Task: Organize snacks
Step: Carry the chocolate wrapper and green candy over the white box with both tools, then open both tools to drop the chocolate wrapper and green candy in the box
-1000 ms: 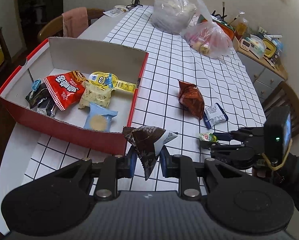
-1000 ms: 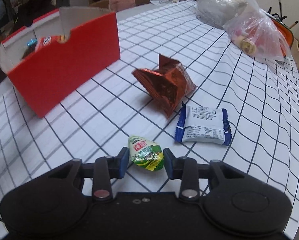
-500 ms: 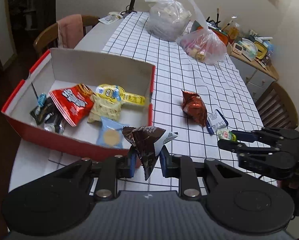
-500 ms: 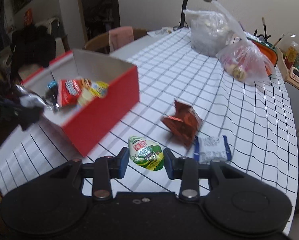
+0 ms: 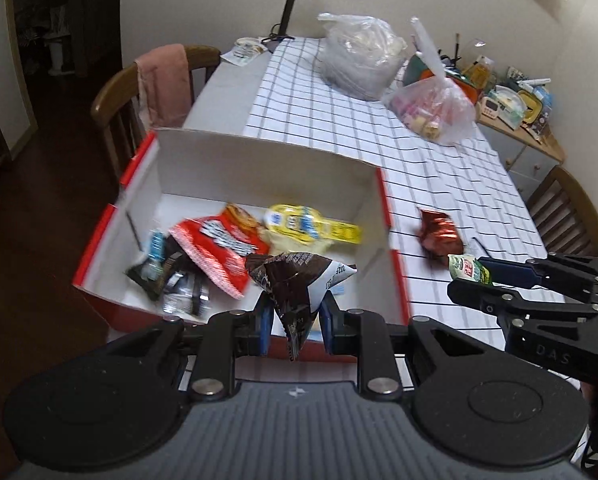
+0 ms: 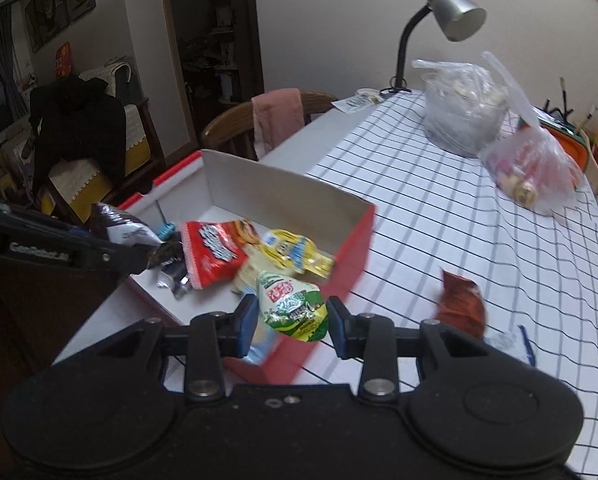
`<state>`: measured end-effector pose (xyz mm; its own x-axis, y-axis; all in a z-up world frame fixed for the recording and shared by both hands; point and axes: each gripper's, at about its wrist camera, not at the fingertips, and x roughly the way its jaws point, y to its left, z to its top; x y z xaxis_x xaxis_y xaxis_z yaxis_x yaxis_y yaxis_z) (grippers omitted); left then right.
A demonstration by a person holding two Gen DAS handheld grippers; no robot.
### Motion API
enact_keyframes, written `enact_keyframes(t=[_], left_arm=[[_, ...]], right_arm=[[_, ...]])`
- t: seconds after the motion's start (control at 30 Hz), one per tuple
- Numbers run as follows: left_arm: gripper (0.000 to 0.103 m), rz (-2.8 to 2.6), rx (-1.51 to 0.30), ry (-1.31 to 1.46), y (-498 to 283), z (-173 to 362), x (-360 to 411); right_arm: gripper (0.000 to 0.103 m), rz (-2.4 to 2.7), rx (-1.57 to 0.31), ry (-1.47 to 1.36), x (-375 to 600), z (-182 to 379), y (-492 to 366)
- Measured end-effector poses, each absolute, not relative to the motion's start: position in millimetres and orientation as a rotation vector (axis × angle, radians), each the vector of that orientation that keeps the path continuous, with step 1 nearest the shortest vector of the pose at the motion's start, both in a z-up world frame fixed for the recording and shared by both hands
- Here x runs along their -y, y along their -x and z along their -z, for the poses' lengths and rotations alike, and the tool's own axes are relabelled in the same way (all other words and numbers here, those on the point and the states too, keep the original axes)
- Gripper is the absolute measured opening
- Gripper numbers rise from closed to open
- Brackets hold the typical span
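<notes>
A red box with white inside [image 5: 259, 168] [image 6: 283, 196] sits at the table's left and holds several snack packets. My left gripper [image 5: 293, 316] is shut on a dark brown triangular snack packet [image 5: 295, 280], hanging over the box's near wall. My right gripper [image 6: 293, 322] is shut on a small green and white jelly cup [image 6: 293, 306] above the box's near right corner. In the left wrist view the right gripper [image 5: 465, 276] reaches in from the right with the cup [image 5: 469, 268]. On the cloth lies a red-brown foil packet [image 5: 439, 234] [image 6: 459, 302].
A checked cloth [image 6: 459, 208] covers the table. Two plastic bags [image 5: 363, 56] [image 5: 435, 108] and a desk lamp [image 6: 451, 20] stand at the far end. A chair with a pink towel [image 5: 163, 80] is behind the box. A blue and white packet [image 6: 511, 338] lies beside the foil packet.
Both grippers rose and moved left toward the box, each keeping its snack. The left now hangs over the box's near wall; the right has come up to the box's corner.
</notes>
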<state>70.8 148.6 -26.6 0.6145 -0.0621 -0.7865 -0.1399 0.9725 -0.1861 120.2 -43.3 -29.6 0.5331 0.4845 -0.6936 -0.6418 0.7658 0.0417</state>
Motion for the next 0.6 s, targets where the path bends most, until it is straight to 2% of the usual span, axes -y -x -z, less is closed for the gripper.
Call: enact_keyframes(t=[0.33,0.6], left_arm=[[0.023,-0.080,-0.961,0.160,-101.9,37.1,-208.8],[0.023,-0.065,-1.039,0.091,-132.3,60.6,-225.7]], right_arm=[[0.036,-0.632,-0.832,0.208,-20.3,51.9,-139.4],[0.036,-0.569,-0.903,0.262,-55.2,85.6,-155.7]])
